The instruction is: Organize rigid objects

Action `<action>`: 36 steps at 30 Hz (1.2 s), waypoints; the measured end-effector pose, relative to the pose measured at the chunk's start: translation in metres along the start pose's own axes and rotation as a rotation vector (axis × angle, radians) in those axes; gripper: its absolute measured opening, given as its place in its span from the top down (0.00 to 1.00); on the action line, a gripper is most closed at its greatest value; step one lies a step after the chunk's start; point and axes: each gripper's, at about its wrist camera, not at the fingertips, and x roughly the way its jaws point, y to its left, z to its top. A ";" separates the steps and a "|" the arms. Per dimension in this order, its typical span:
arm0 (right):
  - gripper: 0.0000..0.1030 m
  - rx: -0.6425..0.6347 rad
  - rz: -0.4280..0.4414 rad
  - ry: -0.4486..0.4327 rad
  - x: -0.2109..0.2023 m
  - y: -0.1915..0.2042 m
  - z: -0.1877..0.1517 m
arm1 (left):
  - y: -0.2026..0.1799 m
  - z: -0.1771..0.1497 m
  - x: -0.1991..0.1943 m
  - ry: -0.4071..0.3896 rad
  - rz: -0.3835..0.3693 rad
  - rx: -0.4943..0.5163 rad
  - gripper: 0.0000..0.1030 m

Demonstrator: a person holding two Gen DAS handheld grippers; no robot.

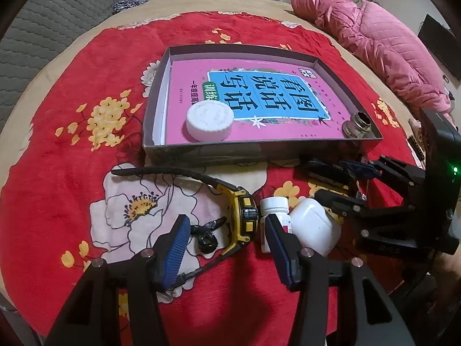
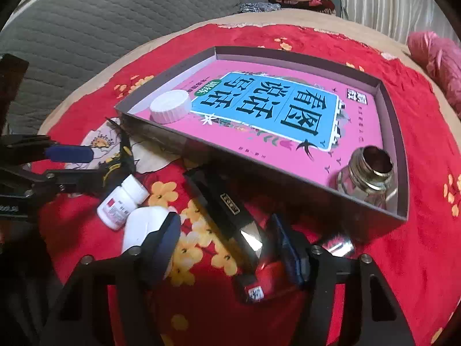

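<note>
Boxes: one shallow grey box (image 1: 161, 92), open at the top.
Books: one pink book (image 1: 190, 86), flat inside the box.
White lids: one white lid (image 1: 209, 123), on the book.
Metal fittings: one metal fitting (image 2: 367, 177), in a box corner.
Pill bottles: one pill bottle (image 2: 122, 200), white, on its side.
White cases: one white case (image 1: 315, 226), beside the bottle.
Watches: one yellow watch (image 1: 245, 216).
Black bars: one black bar (image 2: 219, 201), by the box.
Grippers: two, the left gripper (image 1: 227, 248) and the right gripper (image 2: 230, 248).
</note>
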 end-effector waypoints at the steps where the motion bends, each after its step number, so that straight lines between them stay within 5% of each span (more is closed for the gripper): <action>1: 0.42 -0.017 -0.011 -0.001 0.001 0.002 0.001 | 0.000 0.000 0.001 0.003 0.003 0.001 0.48; 23: 0.73 -0.056 -0.071 -0.022 0.011 0.019 0.005 | -0.001 0.003 0.016 0.022 0.023 -0.020 0.50; 28: 0.74 -0.046 -0.063 -0.026 0.010 0.019 0.004 | -0.003 0.006 0.021 0.026 0.008 -0.019 0.59; 36: 0.74 -0.049 -0.063 -0.028 0.010 0.019 0.002 | -0.002 0.011 0.028 0.030 -0.002 -0.031 0.60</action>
